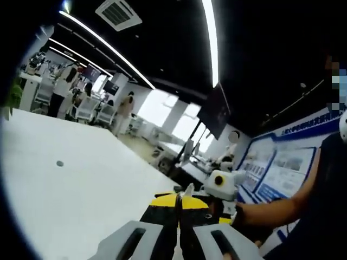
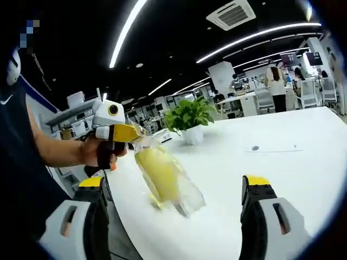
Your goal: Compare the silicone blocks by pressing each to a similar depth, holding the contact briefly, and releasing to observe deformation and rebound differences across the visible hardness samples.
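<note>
Yellow silicone block (image 2: 161, 176) in a clear plastic wrapper is what I'm looking at in the right gripper view, hanging tilted above the white table (image 2: 282, 162), its lower end close to the tabletop. My left gripper (image 2: 136, 134) comes in from the left of that view, held by a hand (image 2: 96, 151), and its yellow-tipped jaws are pinched on the top end of the wrapper. In the left gripper view those same jaws sit pressed together at the bottom of the picture (image 1: 178, 203), and I can't really make out the block past them, just the table (image 1: 81, 184) stretching off to the left. My right gripper (image 2: 176, 187) has its jaws spread wide, one on either side of the block and not touching it, yellow tips well apart. It also shows up in the left gripper view (image 1: 217, 187) on the right, in a hand. Further back on the table there's a potted plant (image 2: 188, 120) in a white pot, well apart from the block.
</note>
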